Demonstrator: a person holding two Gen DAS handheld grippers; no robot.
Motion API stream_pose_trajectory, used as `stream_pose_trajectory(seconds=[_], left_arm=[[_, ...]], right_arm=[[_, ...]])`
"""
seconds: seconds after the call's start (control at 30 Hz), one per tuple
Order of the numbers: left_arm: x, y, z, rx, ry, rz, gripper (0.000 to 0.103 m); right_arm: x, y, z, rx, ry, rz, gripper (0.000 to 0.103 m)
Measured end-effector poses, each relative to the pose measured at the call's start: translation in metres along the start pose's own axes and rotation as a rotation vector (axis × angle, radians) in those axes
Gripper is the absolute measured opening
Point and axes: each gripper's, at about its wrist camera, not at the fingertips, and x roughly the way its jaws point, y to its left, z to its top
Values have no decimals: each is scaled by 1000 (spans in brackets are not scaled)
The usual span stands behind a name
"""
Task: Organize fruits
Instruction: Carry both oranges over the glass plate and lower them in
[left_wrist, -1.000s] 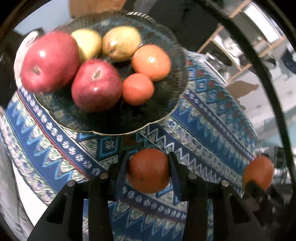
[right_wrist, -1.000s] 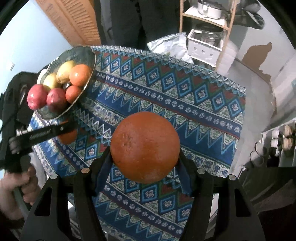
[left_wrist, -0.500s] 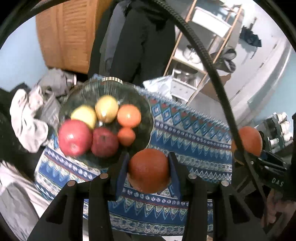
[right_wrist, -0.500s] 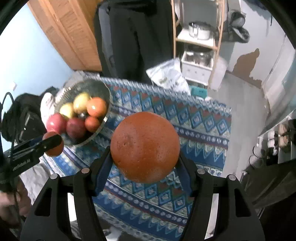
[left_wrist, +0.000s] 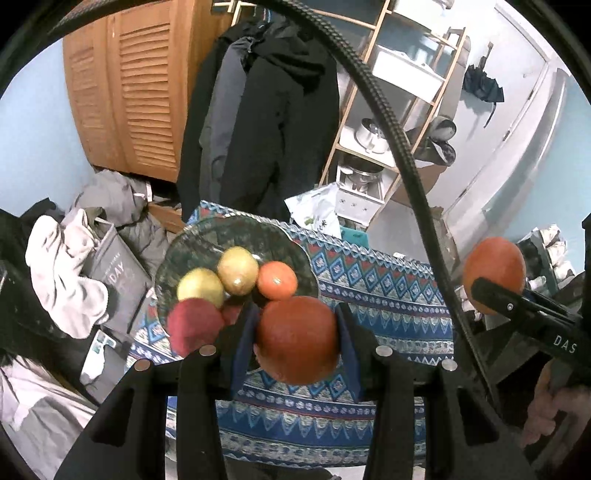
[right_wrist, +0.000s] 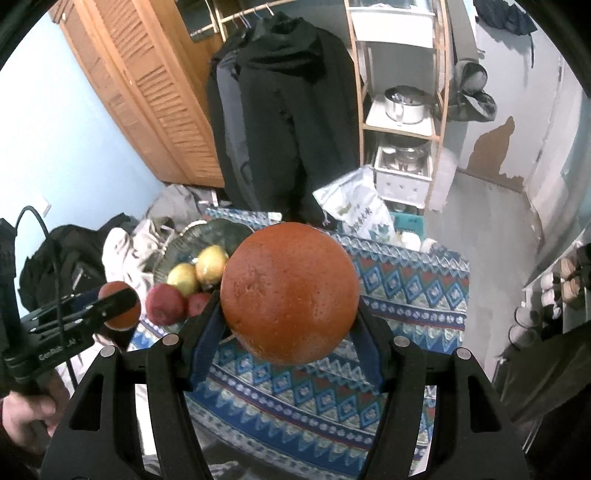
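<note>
My left gripper (left_wrist: 297, 332) is shut on a small orange (left_wrist: 298, 341), held high above the table. My right gripper (right_wrist: 288, 325) is shut on a large orange (right_wrist: 290, 293), also well above the table. Each gripper shows in the other's view: the right one (left_wrist: 491, 291) with its orange (left_wrist: 495, 269) at the right, the left one (right_wrist: 114, 306) with its orange (right_wrist: 120, 308) at the left. Below sits a dark glass bowl (left_wrist: 207, 236) holding two yellow pears (left_wrist: 238, 269), a red apple (left_wrist: 194, 325) and an orange (left_wrist: 277, 285); a second apple is mostly hidden by my finger.
The table wears a blue patterned cloth (left_wrist: 388, 306). Dark coats (left_wrist: 266, 110) hang behind it beside a wooden louvred door (left_wrist: 129, 92) and a shelf rack (right_wrist: 402, 110) with pots. Clothes and bags (left_wrist: 74, 266) lie on the floor at the left. A hand (right_wrist: 26, 417) holds the left gripper.
Both grippers have risen with their oranges still clamped. The bowl and table have shrunk and dropped lower in both views, and more of the room shows behind them.
</note>
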Motion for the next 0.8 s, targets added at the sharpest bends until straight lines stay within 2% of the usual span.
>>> stream_pose_trajectory(seconds=[0.33, 0.8], left_arm=[[6, 45, 31, 7, 4, 13, 43], [74, 103, 63, 50, 101, 28, 43]], right_arm=[[26, 38, 20, -15, -1, 28, 65], [130, 78, 39, -29, 125, 90, 65]])
